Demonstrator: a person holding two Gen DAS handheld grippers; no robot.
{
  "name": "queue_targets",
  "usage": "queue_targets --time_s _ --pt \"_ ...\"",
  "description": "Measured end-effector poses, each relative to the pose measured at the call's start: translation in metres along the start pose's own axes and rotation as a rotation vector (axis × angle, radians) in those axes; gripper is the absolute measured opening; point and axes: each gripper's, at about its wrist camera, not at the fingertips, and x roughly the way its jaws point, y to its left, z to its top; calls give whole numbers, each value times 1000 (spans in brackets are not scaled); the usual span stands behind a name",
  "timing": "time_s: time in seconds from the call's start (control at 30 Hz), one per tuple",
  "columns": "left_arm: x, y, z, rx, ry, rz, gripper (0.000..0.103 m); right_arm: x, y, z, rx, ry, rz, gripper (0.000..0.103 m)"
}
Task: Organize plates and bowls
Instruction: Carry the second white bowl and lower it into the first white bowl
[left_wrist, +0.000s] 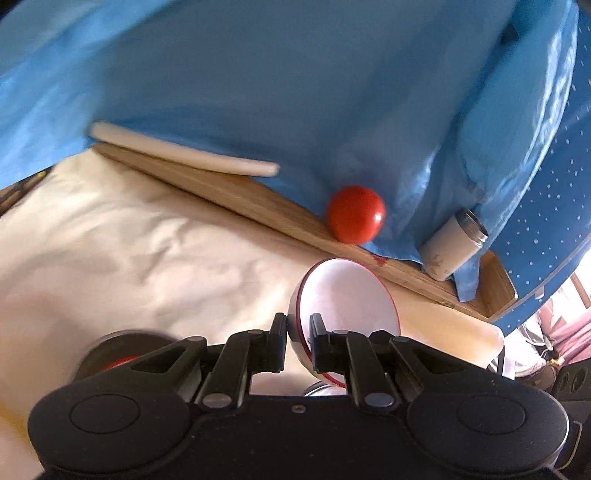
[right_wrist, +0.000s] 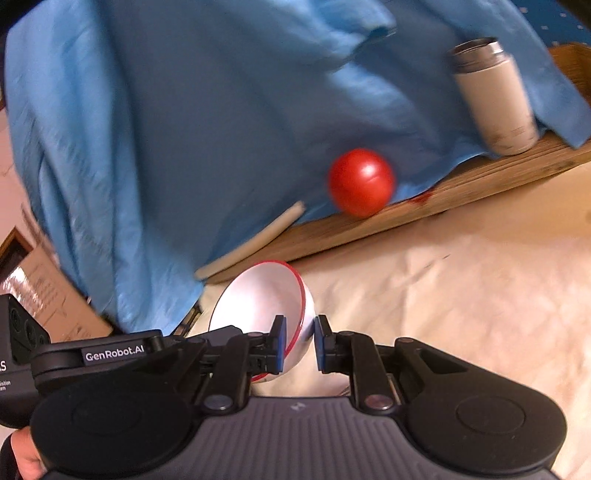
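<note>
Carrying bowls: left gripper (left_wrist: 298, 334) clamped on one white bowl (left_wrist: 347, 299), right gripper (right_wrist: 299, 338) clamped on another bowl (right_wrist: 258, 295); neither looks placed yet.

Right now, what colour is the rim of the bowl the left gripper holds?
Red, around a white bowl; clearest in the left wrist view.

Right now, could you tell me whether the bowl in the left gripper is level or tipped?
Tipped. The red-rimmed white bowl stands nearly on edge, its empty inside facing sideways, with the left gripper clamping its rim.
</note>
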Motion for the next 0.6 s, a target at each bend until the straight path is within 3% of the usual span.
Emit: queue_targets --time_s 0.33,0.6 --pt "-47 58 -17 -17 -19 39 14 22 56 -40 -110 95 5 18" --pt "-56 86 -30 -31 2 55 14 36 77 -60 -169 162 -13 18"
